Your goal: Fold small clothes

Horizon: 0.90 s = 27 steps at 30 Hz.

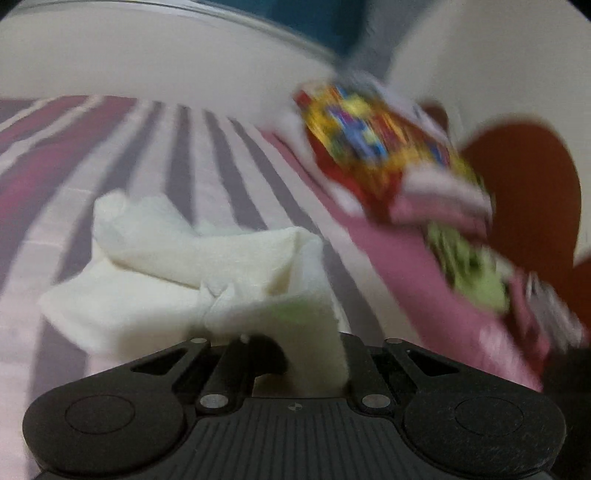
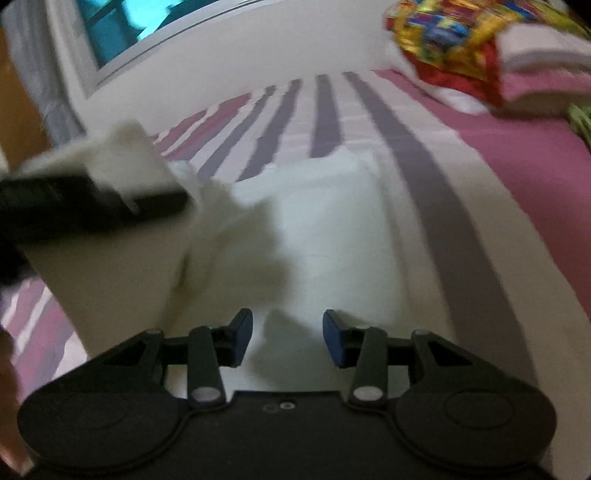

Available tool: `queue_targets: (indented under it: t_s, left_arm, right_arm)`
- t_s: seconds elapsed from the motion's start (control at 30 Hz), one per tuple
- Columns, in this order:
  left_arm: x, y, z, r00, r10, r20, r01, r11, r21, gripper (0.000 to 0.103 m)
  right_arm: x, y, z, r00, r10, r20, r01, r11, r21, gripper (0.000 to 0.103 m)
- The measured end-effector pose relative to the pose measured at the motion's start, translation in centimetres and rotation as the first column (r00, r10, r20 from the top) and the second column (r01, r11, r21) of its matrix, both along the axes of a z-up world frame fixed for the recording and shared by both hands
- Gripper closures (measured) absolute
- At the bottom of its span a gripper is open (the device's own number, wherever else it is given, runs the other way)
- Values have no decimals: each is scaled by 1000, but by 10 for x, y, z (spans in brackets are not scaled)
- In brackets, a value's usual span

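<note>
A small white garment (image 1: 177, 258) lies on the striped bedspread (image 1: 229, 155). My left gripper (image 1: 295, 350) is shut on one edge of it, and the fabric drapes over the fingertips and hides them. In the right wrist view that same left gripper (image 2: 159, 199) enters from the left, lifting a flap of the white garment (image 2: 332, 229) off the bed. My right gripper (image 2: 287, 338) hovers low over the flat part of the garment. Its blue pads (image 2: 242, 338) stand apart with nothing pinched between them.
A pile of colourful folded clothes (image 1: 384, 147) sits on the pink part of the bed at the right, also the colourful pile (image 2: 461, 40) at top right. A white wall (image 1: 166, 55) and a window (image 2: 122, 26) lie behind. A brown headboard (image 1: 528, 173) stands far right.
</note>
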<state>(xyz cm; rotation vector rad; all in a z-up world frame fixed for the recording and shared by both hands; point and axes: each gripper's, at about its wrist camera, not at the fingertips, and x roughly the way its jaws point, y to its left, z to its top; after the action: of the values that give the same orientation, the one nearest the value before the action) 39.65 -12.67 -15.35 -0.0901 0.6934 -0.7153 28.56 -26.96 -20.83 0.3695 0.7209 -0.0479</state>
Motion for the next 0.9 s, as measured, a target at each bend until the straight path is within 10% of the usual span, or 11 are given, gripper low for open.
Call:
queue_targets:
  t_s: [0.23,0.3,0.4,0.6,0.9]
  left_arm:
    - [-7,-1,-5,997,14,-82,-11,999,34,94]
    - [-11,9,-6,992,20,-127,-21,1000,-6,86]
    - [-23,23,-14,982,10,-190,-28,996,-90,45]
    - [-38,50,-2,971,54,-231,-94,982,-166,43]
    - [-2,122,-35,847,273,-457,-411,881,-235,43]
  right_arm:
    - [-23,-49,7,998,-55,34,50,990,129,60]
    - [-21,-55,11,997,-61,39,55,989,134,58]
    - [-19,-57,13,998,-45,47,36,984,174,57]
    - [-20,-45,7,1000,-16,7,15,984,176,57]
    - [-30,-40,25,997,-7,71,-8,978,209,49]
